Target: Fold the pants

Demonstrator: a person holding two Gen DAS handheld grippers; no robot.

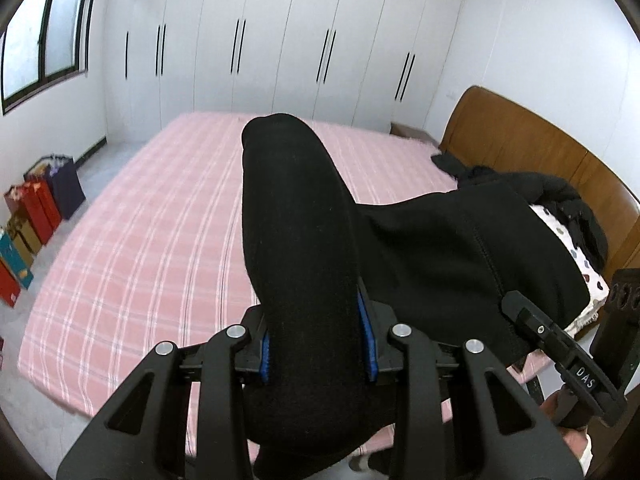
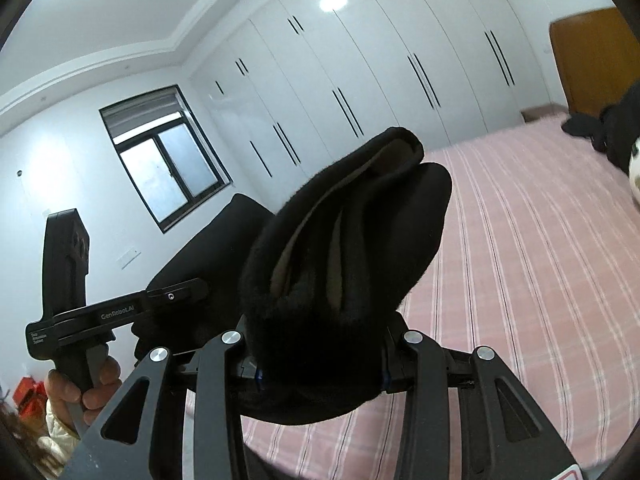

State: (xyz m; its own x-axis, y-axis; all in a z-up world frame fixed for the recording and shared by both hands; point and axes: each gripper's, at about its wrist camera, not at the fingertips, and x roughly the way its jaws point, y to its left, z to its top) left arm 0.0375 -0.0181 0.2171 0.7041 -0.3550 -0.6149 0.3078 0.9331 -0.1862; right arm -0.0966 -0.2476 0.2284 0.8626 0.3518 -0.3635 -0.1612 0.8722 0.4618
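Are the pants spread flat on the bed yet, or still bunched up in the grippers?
Bunched and lifted. The black pants bulge thickly through the left gripper and right gripper, above the pink bed.

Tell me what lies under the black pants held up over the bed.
Under the black pants, gripped by the left gripper and right gripper, lies the pink plaid bedsheet. Whatever sits directly beneath the cloth is covered.

A wide bed (image 1: 132, 232) in pink plaid fills the room, its brown wooden headboard (image 1: 516, 140) off to the right. Behind it runs a full wall of white wardrobe doors (image 1: 280, 40) with dark slit handles, a ceiling light glaring off them. A dark-framed window (image 2: 168, 156) breaks the white wall, and red and blue gift bags (image 1: 36, 216) line the grey floor (image 1: 96, 168) below.
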